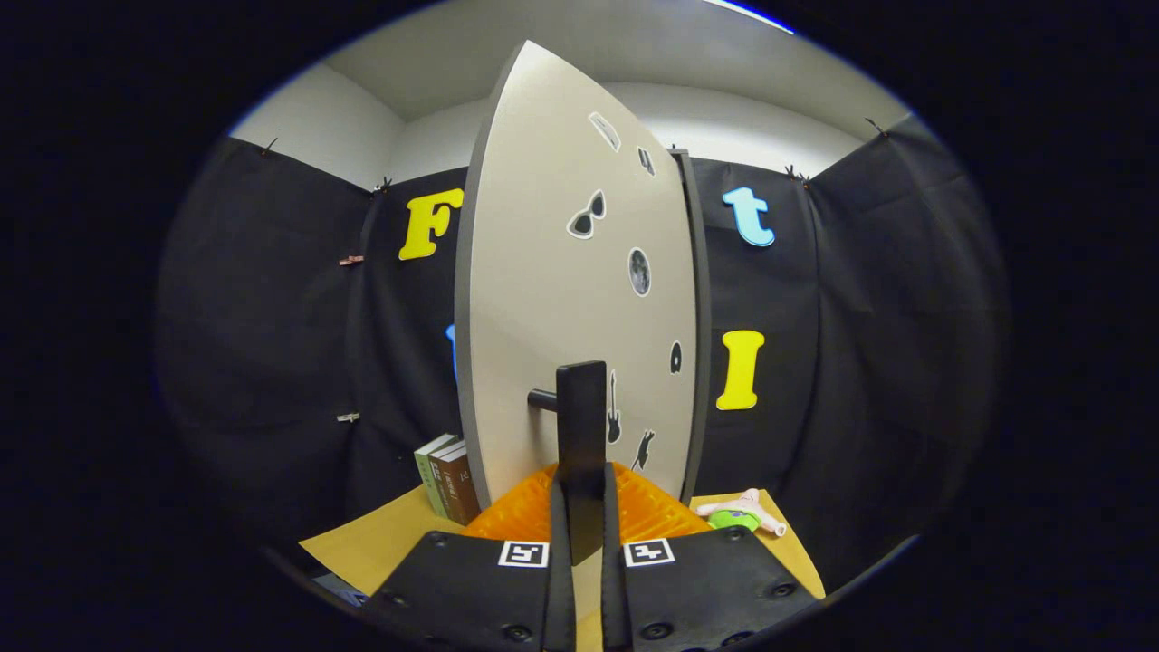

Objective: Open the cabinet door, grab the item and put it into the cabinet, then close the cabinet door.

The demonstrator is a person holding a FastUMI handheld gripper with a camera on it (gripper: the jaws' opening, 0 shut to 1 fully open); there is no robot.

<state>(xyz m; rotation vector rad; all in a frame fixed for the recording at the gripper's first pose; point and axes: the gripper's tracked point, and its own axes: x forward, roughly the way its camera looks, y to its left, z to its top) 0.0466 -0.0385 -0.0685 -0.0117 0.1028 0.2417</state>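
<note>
The tool (580,507) is gripping the door handle (579,426), both fingers pressing on it. The cabinet door (561,299) is standing ajar. A toy (742,514) is lying on the surface (380,543) beside the cabinet.

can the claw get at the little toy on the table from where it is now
Probably not yet. The claw is shut on the cabinet door handle, and the toy lies off to its right on the table, past the open door. It must let go first.
</note>
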